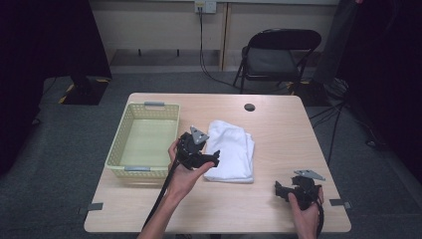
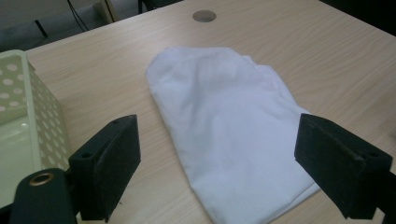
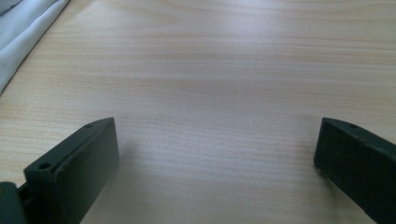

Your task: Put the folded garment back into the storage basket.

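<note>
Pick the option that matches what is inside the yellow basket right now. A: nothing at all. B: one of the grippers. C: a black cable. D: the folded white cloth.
A: the high view shows the yellow basket with a bare floor, while the folded white cloth lies on the table beside it, under the open left gripper.

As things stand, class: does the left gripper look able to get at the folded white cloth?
Probably yes. The left gripper hangs open at the white cloth, its jaws spread to either side of the near end, and nothing lies between them. The basket sits off to one side.
</note>
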### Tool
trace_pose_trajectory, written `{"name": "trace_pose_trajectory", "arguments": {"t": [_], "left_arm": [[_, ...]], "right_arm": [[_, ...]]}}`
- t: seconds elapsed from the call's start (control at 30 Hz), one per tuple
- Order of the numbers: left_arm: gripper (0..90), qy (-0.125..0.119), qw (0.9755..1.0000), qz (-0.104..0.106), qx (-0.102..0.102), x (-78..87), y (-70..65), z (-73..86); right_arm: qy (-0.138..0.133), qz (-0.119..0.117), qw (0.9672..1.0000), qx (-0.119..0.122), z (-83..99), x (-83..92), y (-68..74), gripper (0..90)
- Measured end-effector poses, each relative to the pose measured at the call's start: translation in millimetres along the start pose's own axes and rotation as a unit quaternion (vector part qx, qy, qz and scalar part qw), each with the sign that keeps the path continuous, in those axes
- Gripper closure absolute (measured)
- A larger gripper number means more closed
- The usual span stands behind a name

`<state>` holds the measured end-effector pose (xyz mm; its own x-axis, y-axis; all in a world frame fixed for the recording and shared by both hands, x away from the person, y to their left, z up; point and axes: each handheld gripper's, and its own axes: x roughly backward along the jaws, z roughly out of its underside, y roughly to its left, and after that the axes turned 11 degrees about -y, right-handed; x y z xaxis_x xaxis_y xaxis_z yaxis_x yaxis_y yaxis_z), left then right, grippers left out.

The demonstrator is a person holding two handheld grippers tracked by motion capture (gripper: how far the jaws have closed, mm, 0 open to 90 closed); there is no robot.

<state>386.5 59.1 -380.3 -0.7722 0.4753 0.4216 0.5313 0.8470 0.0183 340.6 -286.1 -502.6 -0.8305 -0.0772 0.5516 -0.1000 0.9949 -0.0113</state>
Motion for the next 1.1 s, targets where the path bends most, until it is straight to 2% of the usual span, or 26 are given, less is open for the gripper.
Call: {"name": "trace_pose_trajectory", "arguments": {"t": [0.3, 1.1], "left_arm": [[13.3, 0.005, 0.9999, 0.009, -0.006, -11.2, -6.0, -9.5], [13.6, 0.025, 0.9993, 0.028, 0.006, -45.8, -11.6, -15.8]], "right_arm": [[0.000, 0.000, 1.0000, 0.000, 0.0, 0.0, 0.0, 0.0], [0.000, 0.000, 1.0000, 0.000, 0.0, 0.0, 0.0, 0.0]]}}
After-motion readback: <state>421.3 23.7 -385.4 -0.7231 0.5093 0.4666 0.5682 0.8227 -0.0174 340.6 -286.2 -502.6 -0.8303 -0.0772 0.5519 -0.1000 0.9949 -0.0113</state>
